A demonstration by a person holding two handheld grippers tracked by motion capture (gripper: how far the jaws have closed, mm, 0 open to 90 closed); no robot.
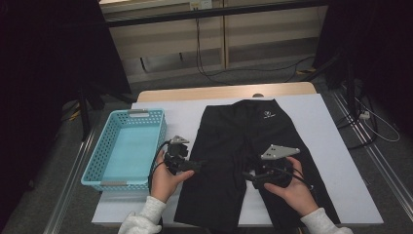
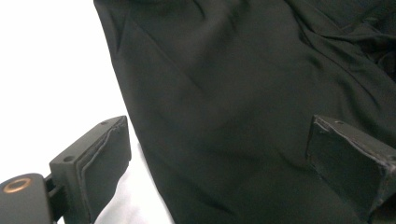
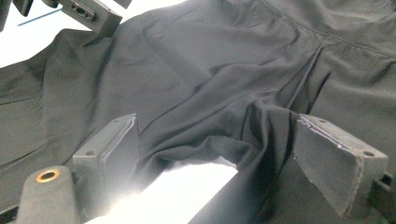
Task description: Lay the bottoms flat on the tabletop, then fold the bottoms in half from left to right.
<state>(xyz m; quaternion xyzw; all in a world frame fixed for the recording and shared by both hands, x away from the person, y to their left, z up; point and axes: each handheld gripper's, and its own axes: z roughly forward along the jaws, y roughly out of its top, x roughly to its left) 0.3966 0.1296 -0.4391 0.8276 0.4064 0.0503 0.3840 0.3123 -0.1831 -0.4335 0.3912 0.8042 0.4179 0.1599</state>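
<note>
High view: black shorts point(image 1: 243, 156) lie flat on the white table point(image 1: 336, 146), basket point(image 1: 97, 161) alongside; your left gripper point(image 1: 195, 165) and right gripper point(image 1: 251, 176) sit over the legs.

Left gripper view: jaws apart, astride the fabric's outer edge.

Right gripper view: jaws apart around the crotch fold. Judged step: taking hold; next, close on cloth.

A white-covered table point(image 1: 336, 161) carries black shorts point(image 1: 234, 141) spread flat, with a light-blue basket point(image 1: 95, 161) just beside them.
</note>
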